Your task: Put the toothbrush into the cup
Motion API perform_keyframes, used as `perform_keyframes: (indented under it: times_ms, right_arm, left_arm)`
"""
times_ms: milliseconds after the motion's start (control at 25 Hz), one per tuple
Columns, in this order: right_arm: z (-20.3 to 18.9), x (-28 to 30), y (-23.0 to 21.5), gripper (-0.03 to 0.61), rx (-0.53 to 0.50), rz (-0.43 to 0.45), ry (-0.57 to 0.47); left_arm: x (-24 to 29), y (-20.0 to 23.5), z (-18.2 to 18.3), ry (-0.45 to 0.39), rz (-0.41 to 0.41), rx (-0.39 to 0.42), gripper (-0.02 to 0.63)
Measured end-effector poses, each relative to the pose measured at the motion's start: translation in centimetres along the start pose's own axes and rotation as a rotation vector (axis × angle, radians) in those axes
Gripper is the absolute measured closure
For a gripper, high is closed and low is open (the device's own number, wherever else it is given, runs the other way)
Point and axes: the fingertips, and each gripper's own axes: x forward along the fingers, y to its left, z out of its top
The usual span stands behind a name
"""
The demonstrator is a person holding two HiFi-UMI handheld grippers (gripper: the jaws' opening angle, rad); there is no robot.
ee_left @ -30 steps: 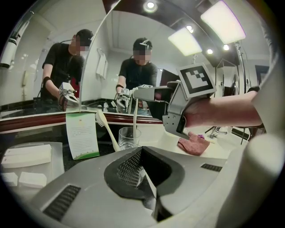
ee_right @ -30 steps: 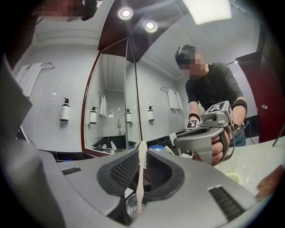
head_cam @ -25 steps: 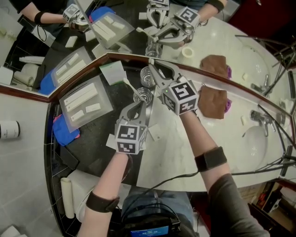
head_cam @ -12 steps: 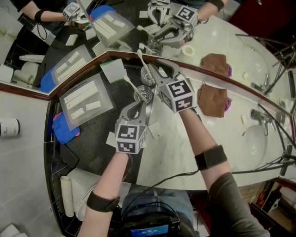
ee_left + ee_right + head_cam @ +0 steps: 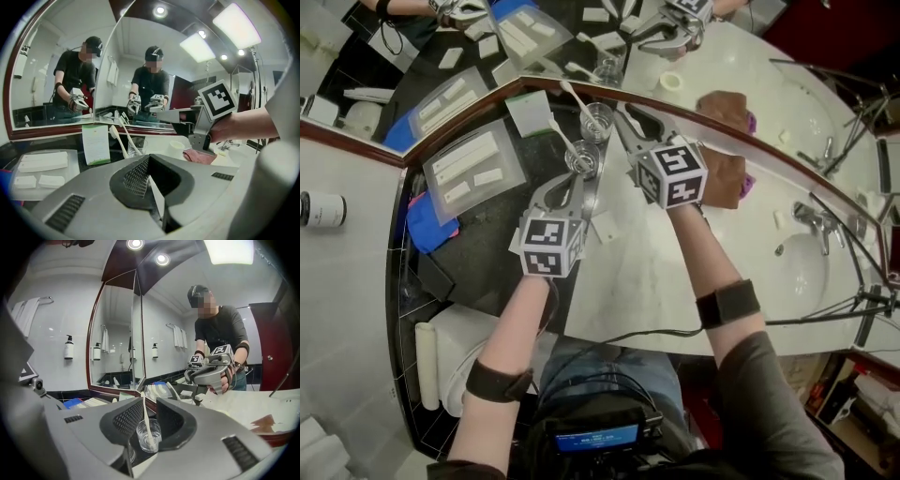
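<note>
Two clear glass cups stand by the mirror. The far cup [image 5: 598, 120] holds a white toothbrush [image 5: 577, 98] that leans left. The near cup [image 5: 581, 161] holds another toothbrush [image 5: 561, 139]. My right gripper [image 5: 626, 127] is open just right of the far cup and touches nothing. In the right gripper view the far cup [image 5: 149, 434] and its toothbrush [image 5: 144, 416] show beyond the spread jaws of that gripper [image 5: 149, 423]. My left gripper [image 5: 579, 182] is shut and empty just short of the near cup. In its own view the left gripper [image 5: 149, 183] shows closed pads.
A green-and-white card [image 5: 530, 114] leans on the mirror left of the cups. A clear tray [image 5: 473, 169] of wrapped items and a blue pack [image 5: 427, 225] lie further left. A brown cloth [image 5: 727, 178] lies to the right, then the sink [image 5: 811, 272] with its faucet [image 5: 814, 220].
The right gripper's jaws opened and let go of a toothbrush, which now stands in the far cup. That gripper then drew back. The left gripper rose slightly.
</note>
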Motion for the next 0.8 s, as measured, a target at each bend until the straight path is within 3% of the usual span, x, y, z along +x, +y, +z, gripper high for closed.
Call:
perform_keyframes:
  times_ms: [480, 800]
  right_arm:
    - [-0.2, -12.3, 1.6, 0.568, 0.04, 0.039, 0.061]
    - [-0.6, -19.0, 1.4, 0.568, 0.068, 0.053, 0.067]
  left_arm:
    - [-7.2, -3.4, 1.9, -0.026, 0.084, -0.013, 0.611]
    - [-10.9, -5.4, 1.7, -0.032, 0.131, 0.006, 0.611]
